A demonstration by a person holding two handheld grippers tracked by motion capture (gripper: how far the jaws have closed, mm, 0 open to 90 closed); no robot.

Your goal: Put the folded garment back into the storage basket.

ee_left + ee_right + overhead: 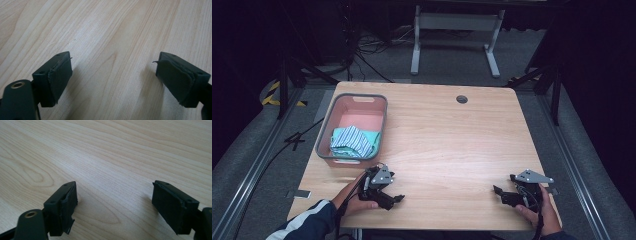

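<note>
High view, honestly: left gripper [399, 198] and right gripper [495, 189] both gaping, empty, low over table [452, 135], folded cloth [353, 141] in basket [379, 117] around 10 o'clock, could scrape wood or snag the rim reaching over.

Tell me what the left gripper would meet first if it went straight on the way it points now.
Probably only bare table: the left gripper stands open with nothing between its jaws, and wood lies ahead. The bin sits off to its side.

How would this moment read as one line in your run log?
left gripper: open, empty, low over table | right gripper: open, empty | striped cloth: folded in pink basket | stage: nothing held
</note>
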